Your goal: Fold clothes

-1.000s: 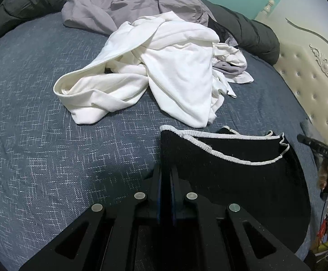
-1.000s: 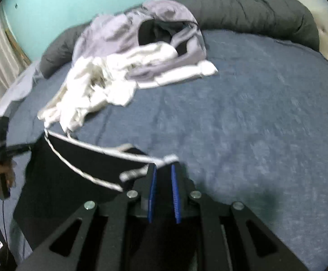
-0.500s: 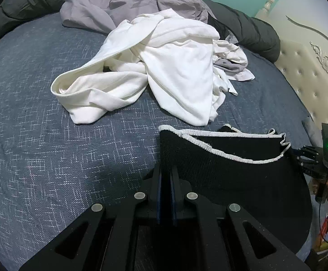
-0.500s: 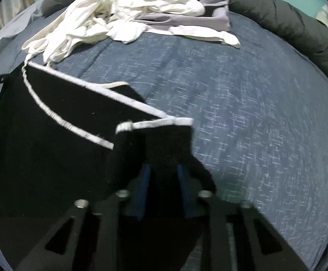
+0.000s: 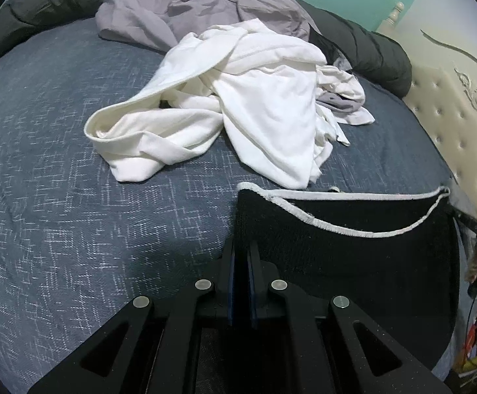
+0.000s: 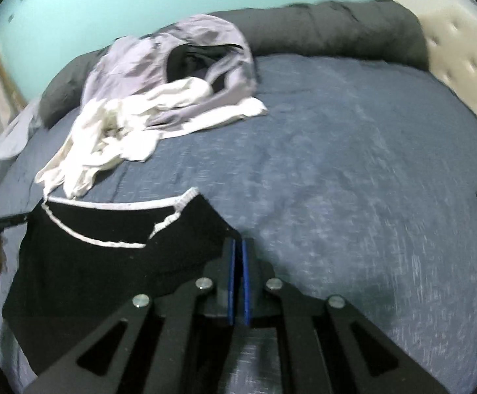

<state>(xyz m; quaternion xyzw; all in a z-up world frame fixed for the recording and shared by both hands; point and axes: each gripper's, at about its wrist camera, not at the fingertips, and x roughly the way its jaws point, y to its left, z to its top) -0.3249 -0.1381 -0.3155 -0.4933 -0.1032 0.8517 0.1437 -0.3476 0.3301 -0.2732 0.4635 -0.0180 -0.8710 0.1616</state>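
A black garment (image 5: pixel 353 262) with white trim hangs stretched between my two grippers over the blue bed (image 5: pixel 58 197). In the left wrist view my left gripper (image 5: pixel 241 246) is shut on its left top corner. The other hand-held gripper (image 5: pixel 468 221) holds the far corner at the right edge. In the right wrist view my right gripper (image 6: pixel 238 244) is closing its jaws on the black garment (image 6: pixel 107 262), with fabric pinched between the blue pads. The left gripper (image 6: pixel 25 218) shows at the far left, held by a hand.
A heap of white clothes (image 5: pixel 238 105) and a grey garment (image 5: pixel 189 3) lie on the bed beyond the black one. A dark rolled duvet (image 5: pixel 369 49) lines the far edge, with a cream tufted headboard (image 5: pixel 461 108) to the right. The white clothes (image 6: pixel 114 138) sit at left.
My right gripper has shut on the garment's corner and drawn it sideways, so the trimmed top edge is now pulled taut. The left gripper has stayed put.
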